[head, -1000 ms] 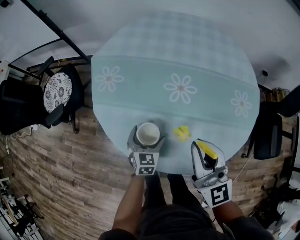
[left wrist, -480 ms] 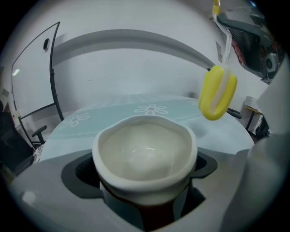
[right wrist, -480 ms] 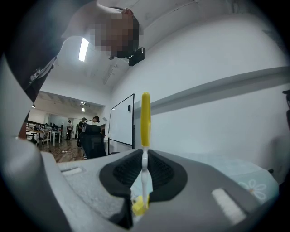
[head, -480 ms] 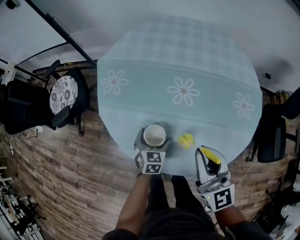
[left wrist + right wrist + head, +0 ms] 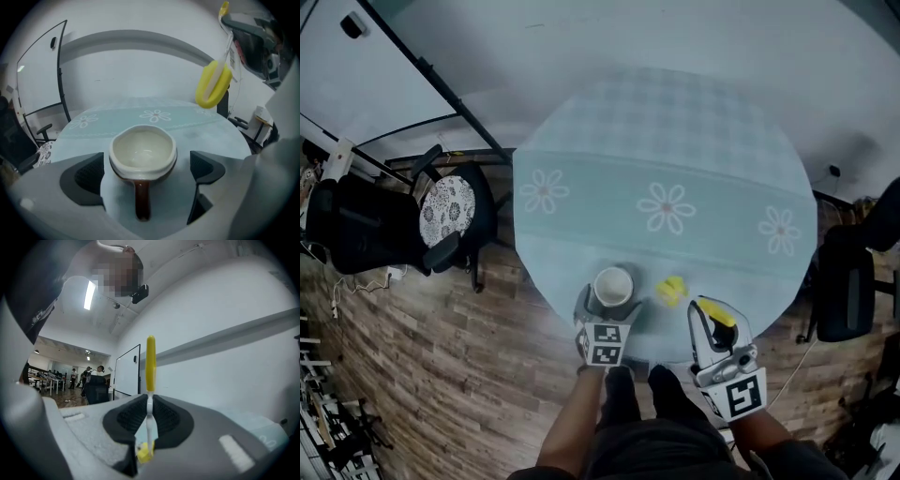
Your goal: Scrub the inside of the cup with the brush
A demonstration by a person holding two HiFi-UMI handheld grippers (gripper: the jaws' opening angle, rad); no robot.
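Observation:
A cup (image 5: 612, 284), brown outside and cream inside, stands empty near the front edge of the round table (image 5: 675, 131). Its handle (image 5: 142, 199) points back at my left gripper (image 5: 609, 300), which is open. The jaws sit on either side of the cup (image 5: 143, 150) with a gap on each side. To the right, my right gripper (image 5: 717, 316) is shut on the white stem of a yellow brush (image 5: 719, 312). The brush (image 5: 150, 364) sticks out past the pads (image 5: 166, 420). In the left gripper view its yellow head (image 5: 213, 84) hangs in the air right of the cup.
A small yellow thing (image 5: 672, 291) shows just right of the cup; I cannot tell what it is. Black office chairs (image 5: 366, 225) and a patterned seat (image 5: 448, 211) stand left of the table. A dark chair (image 5: 844, 286) stands at the right.
The head view has shifted, so the table and cup sit lower and further right in the frame. Cup, brush and both grippers keep their places relative to one another.

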